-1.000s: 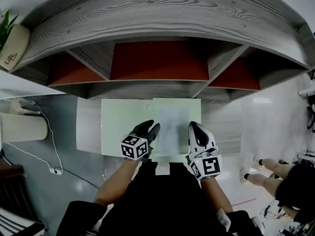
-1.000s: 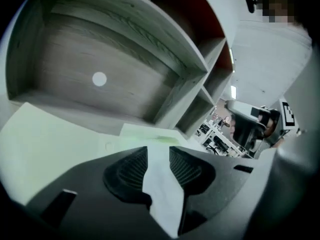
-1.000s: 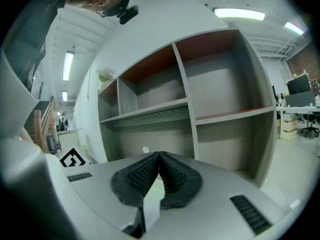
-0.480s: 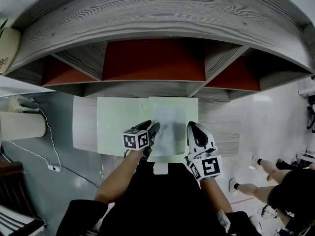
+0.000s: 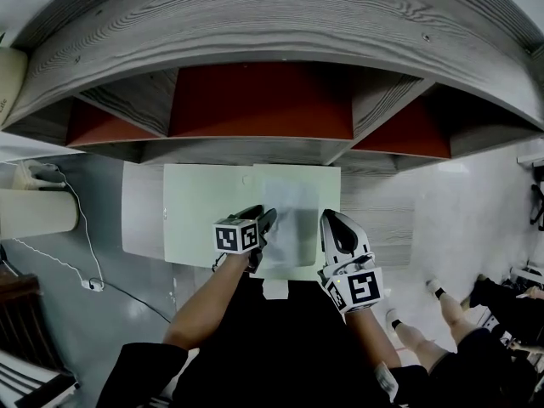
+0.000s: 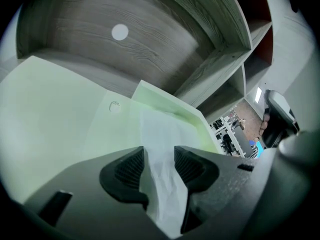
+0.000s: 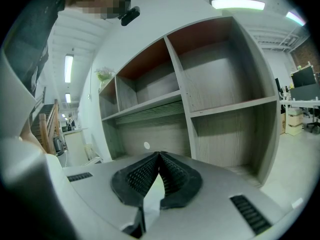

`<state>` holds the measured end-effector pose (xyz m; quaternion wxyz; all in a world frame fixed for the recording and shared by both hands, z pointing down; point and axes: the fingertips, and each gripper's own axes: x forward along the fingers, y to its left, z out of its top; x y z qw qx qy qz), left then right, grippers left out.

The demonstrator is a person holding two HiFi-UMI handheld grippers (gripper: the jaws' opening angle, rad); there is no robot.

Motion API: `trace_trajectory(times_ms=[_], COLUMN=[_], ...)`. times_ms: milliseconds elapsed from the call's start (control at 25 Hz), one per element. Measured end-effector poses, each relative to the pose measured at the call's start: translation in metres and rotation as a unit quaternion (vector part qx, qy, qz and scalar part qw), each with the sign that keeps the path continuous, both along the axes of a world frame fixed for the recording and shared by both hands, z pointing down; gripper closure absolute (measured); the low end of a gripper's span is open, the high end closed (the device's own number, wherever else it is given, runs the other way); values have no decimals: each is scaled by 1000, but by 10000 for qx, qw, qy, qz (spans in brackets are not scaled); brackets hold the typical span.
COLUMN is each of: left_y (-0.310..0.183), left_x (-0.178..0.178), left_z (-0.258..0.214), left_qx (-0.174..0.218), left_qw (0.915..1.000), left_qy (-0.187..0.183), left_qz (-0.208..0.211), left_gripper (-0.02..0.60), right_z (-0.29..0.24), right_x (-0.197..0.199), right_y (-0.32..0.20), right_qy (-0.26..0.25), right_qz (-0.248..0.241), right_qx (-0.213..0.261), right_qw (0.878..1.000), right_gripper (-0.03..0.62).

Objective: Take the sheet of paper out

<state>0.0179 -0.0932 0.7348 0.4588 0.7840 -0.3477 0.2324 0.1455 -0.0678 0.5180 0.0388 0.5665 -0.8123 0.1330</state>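
Grey shelving [image 5: 255, 24] overhangs folder [image 5: 212, 211] on seemingly wooden desk [image 5: 382, 223].

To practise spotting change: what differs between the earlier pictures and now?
The left gripper turned and dipped to the sheet of paper, whose edge now lies between its closing fingers, not yet pinched. The right gripper stayed shut on the green folder.

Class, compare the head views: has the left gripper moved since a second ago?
Yes. The left gripper, jaws closing with the paper sheet between them, has shifted from the green folder's near edge inward, toward the shelf.
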Motion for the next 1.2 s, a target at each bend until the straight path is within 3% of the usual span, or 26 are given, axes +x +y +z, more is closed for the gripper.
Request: trace_trajectory(times_ms=[320, 520, 720, 1200], left_y=[-4, -6, -8, -13], left_x=[6, -5, -8, -22], left_z=[6, 13, 15, 2], left_qx=[-42, -14, 23, 168], left_qw=[10000, 9990, 9989, 9989], left_qy=[-72, -354, -400, -332], left_qz=[-54, -259, -249, -295], left_gripper=[411, 524, 571, 575], right_z=[6, 5, 5, 10], right_x=[7, 7, 6, -6], right_y=[1, 1, 2, 5], right_qy=[-17, -7, -12, 192], right_qz=[-6, -13, -3, -71], right_qx=[-62, -54, -51, -50], right_qw=[10000, 10000, 10000, 9998], right_gripper=[577, 577, 577, 577])
